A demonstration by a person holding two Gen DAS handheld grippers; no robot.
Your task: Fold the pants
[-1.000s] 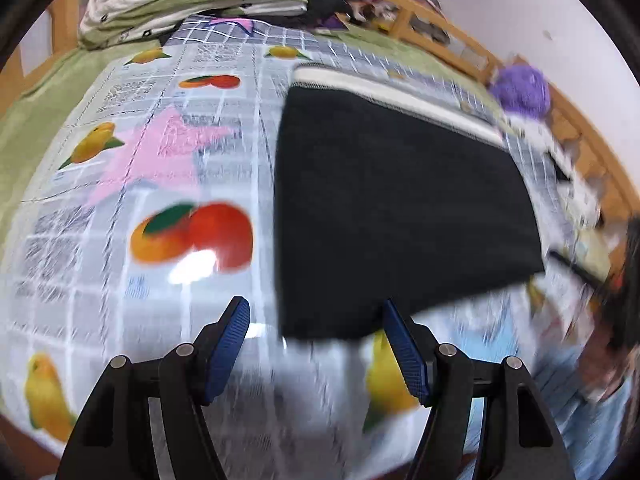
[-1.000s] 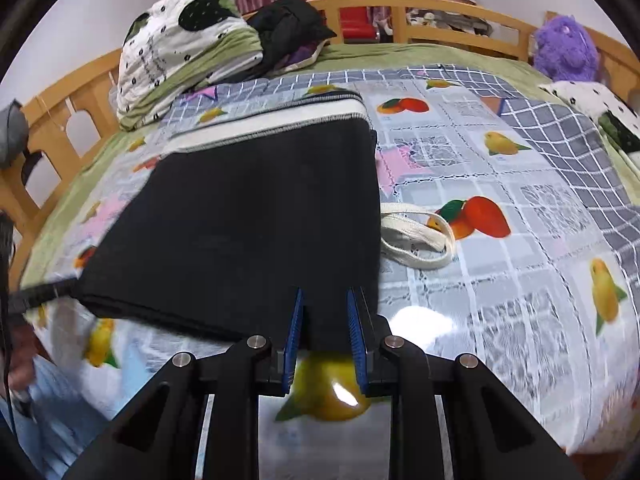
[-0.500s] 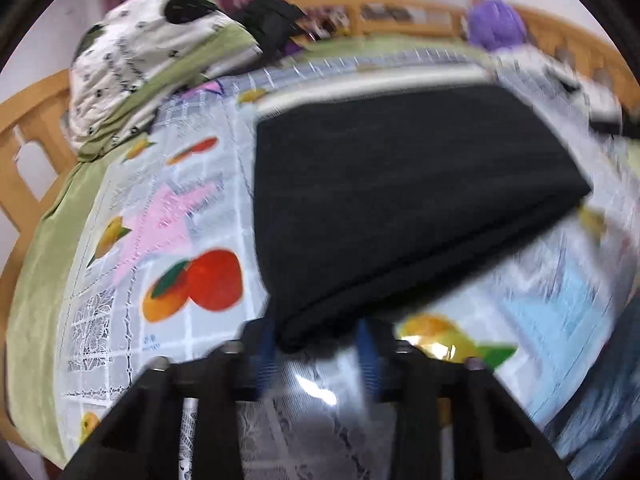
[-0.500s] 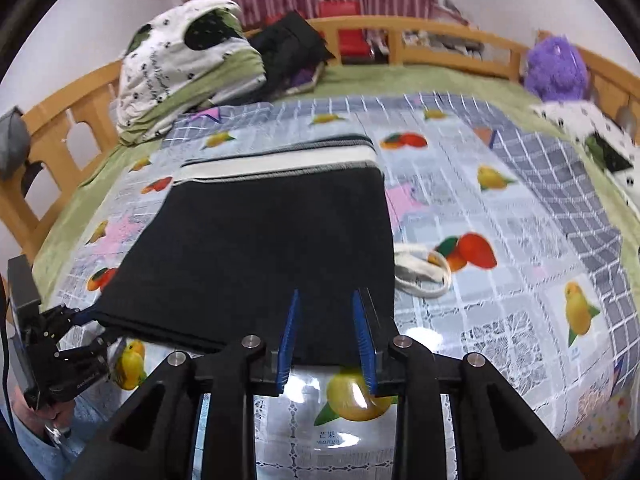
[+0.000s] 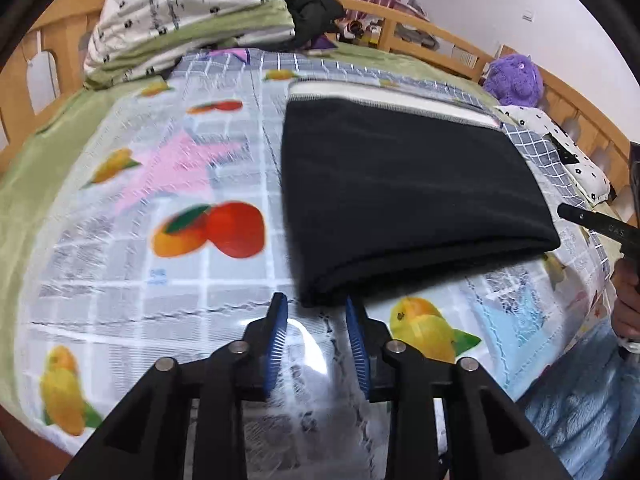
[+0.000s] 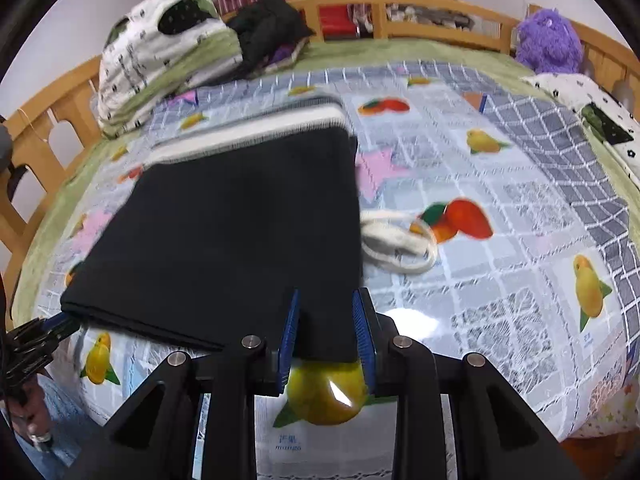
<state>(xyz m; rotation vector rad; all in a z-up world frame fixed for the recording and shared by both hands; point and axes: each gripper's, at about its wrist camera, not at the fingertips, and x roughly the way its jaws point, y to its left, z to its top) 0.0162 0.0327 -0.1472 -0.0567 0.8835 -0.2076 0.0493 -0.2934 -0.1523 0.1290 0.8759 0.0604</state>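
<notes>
Black knit pants point(image 5: 404, 196) lie flat on the fruit-print sheet point(image 5: 200, 280) of the bed, folded into a compact rectangle. The white waistband point(image 5: 384, 98) forms the far edge; the doubled fold edge faces the near side.

Status, as judged from the layers visible at the near edge: at least one lengthwise and one crosswise fold appear complete. The stack is neat, with edges aligned. A white drawstring point(image 6: 400, 242) trails out on the sheet just beside the right edge and is not tucked in.

Left tool point(image 5: 316, 334): jaws are opening. The near left corner of the pants sits at the fingertips, but the blue pads do not appear to press on it; sheet shows between them.

Right tool point(image 6: 326, 330): jaws narrowly parted, straddling the near right corner of the pants. Cloth lies between the pads; the frames do not settle whether they clamp it.

Remaining, as a judgement: either one more fold, carrying the near edge toward the waistband, or release and withdrawal if this size is final. The drawstring should be tucked.

Surroundings: folded bedding point(image 6: 160, 56) and a purple plush toy point(image 6: 548, 40) rest at the far side, well apart from the pants.
</notes>
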